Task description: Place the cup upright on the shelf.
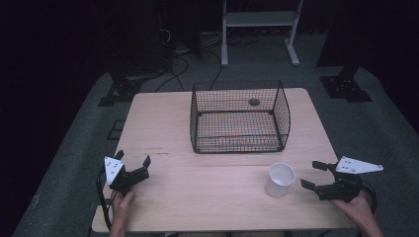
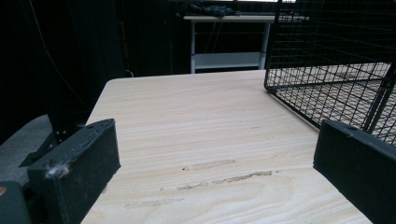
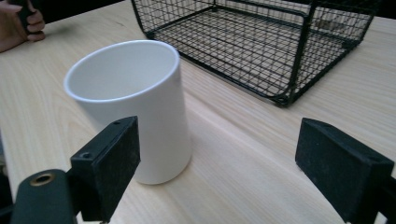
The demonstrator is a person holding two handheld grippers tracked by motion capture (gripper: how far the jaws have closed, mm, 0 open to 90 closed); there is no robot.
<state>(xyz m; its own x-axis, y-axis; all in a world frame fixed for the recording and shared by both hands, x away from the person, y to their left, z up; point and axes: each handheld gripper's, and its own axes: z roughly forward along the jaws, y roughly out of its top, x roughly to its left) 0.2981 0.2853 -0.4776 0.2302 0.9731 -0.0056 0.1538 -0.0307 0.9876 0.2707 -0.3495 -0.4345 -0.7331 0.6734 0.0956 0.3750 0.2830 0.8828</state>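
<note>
- Just ahead of the right tongs stood a white cup, upright and empty, not picked up yet.
- Both tongs were wide open and held nothing; the left tongs were far from the cup.
- Beyond the cup sat a wire basket, empty, so my guess was nothing had started.
- That cup looked smooth, round, with no handle.

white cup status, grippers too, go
Left gripper open, empty. Right gripper open, beside white cup, not touching. Cup upright, outside wire basket. Nothing between.
</note>
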